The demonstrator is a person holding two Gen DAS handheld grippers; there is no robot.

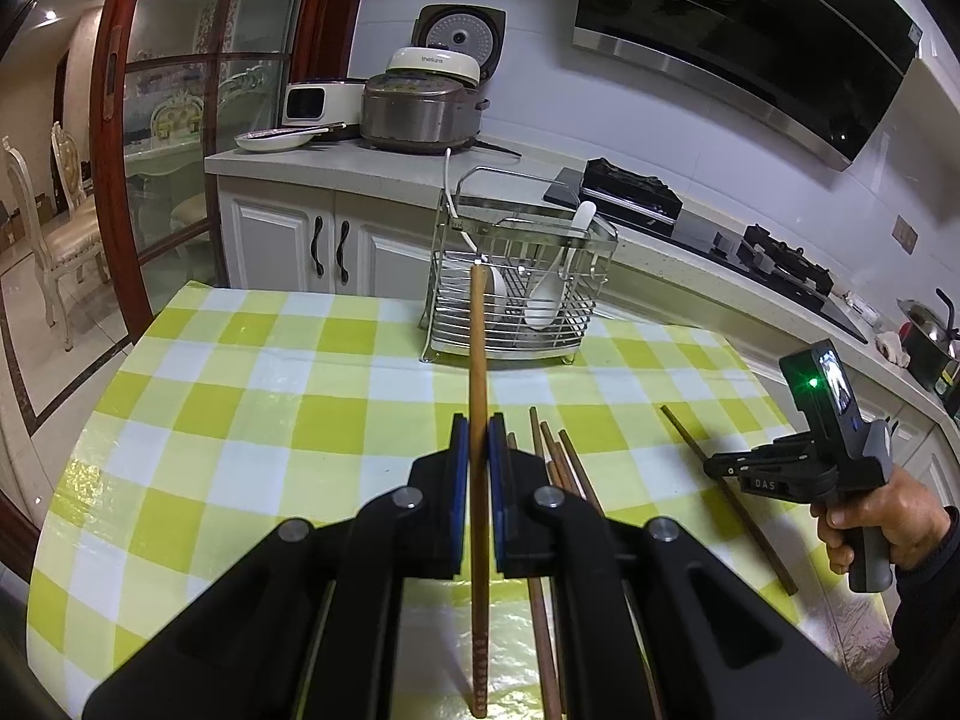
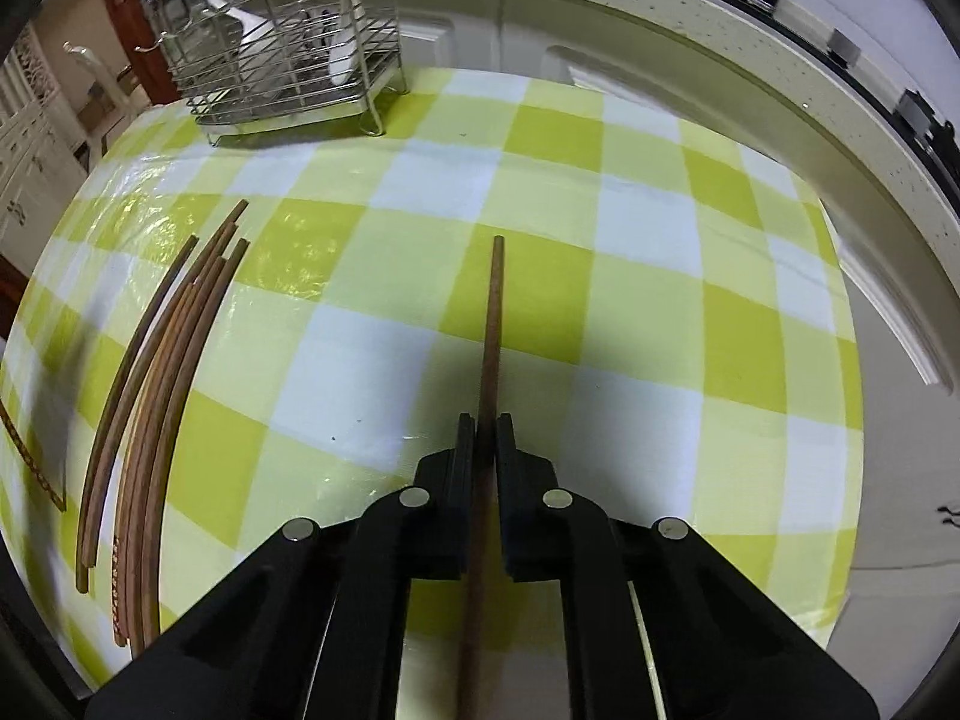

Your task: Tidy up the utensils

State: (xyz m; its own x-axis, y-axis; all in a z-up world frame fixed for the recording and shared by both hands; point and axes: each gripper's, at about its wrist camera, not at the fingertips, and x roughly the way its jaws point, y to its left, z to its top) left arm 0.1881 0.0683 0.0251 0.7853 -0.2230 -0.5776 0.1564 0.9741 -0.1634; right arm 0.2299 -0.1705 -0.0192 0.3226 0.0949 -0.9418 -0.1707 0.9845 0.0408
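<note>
The left gripper (image 1: 478,441) pinches a chopstick (image 1: 478,360) whose long axis points up-frame, straight at the wire utensil rack (image 1: 516,294) at the desk's (image 1: 240,396) far edge. The right gripper (image 2: 486,438) clamps another chopstick (image 2: 493,324); there the rack (image 2: 270,54) sits upper left.

We've got the left gripper (image 1: 478,450) clamped on a light chopstick (image 1: 478,372) aimed at the wire rack (image 1: 516,294); loose chopsticks (image 1: 558,462) lie just beside it, the right gripper (image 1: 717,469) touching another chopstick (image 1: 729,495).
</note>
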